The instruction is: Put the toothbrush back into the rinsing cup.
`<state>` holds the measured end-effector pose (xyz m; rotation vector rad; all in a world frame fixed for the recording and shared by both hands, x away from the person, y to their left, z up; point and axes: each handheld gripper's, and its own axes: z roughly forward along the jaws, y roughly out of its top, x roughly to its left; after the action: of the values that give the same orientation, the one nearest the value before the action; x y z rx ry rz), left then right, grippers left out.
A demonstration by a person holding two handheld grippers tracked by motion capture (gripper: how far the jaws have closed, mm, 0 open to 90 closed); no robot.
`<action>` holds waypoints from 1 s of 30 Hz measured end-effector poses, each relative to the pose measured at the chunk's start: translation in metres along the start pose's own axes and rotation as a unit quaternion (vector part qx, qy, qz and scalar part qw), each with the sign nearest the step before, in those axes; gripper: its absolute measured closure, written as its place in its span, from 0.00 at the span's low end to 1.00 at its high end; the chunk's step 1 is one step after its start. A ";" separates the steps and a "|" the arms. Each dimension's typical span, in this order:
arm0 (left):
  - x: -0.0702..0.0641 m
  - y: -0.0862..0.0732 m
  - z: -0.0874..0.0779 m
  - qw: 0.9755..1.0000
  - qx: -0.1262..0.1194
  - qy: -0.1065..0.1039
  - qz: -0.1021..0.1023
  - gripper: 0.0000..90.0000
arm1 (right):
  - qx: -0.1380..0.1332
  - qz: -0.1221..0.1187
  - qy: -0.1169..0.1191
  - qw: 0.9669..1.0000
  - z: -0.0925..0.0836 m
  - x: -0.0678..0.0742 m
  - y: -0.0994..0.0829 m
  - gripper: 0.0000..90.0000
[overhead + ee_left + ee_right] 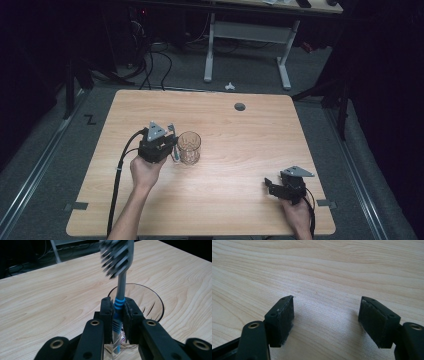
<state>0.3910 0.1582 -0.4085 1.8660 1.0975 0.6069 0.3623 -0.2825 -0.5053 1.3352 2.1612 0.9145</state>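
Desk (235, 150) from the high view first: I see my left claw (169, 141) held over the wood at centre-left, just beside a clear glass (189, 148) that stands upright. A toothbrush (172, 131) rises from that claw, close to the glass rim; whether it touches the glass I cannot tell from here. My right claw (270, 187) sits near the desk's front right corner, well apart from the glass, its hand (296, 214) behind it.

Left gripper view: my left claw (118, 315) is clamped on the toothbrush (121, 285), pads pressed on the handle at its blue bands. The brush stands nearly upright, bristle head at the top, bristles facing left in this view. The glass (155, 302) lies just behind and below the claw, its mouth open toward me, and the handle's lower end reaches down in front of it.

Right gripper view: my right claw (325, 317) stands wide apart, nothing between the pads (285, 315), bare desk (324, 270) under them.
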 end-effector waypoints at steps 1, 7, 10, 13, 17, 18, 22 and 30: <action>0.000 0.000 0.000 1.000 0.000 0.000 0.001 0.88 | 0.000 0.000 0.000 1.000 0.000 0.000 0.000 0.32; -0.001 -0.002 0.002 1.000 0.003 0.002 0.004 0.88 | 0.000 0.000 0.000 1.000 0.000 0.000 0.000 0.32; 0.000 -0.005 0.003 1.000 0.003 0.002 0.000 0.88 | 0.000 0.000 0.000 1.000 0.000 0.000 0.000 0.32; 0.001 -0.006 0.002 1.000 0.000 0.002 -0.003 0.88 | 0.000 0.000 0.000 1.000 0.000 0.000 0.000 0.32; 0.000 -0.006 0.002 1.000 0.000 0.004 -0.001 0.88 | 0.000 0.000 0.000 1.000 0.000 0.000 0.000 0.32; 0.000 -0.006 0.002 1.000 -0.001 0.005 0.000 0.88 | 0.000 0.000 0.000 1.000 0.000 0.000 0.000 0.32; -0.003 -0.006 0.002 1.000 0.002 0.010 0.013 0.88 | 0.000 0.000 0.000 1.000 0.000 0.000 0.000 0.32; -0.004 -0.007 0.005 1.000 0.008 0.008 0.014 0.88 | 0.001 0.001 0.001 1.000 0.000 0.000 0.000 0.32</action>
<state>0.3894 0.1538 -0.4175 1.8953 1.0909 0.6309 0.3621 -0.2824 -0.5053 1.3371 2.1628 0.9141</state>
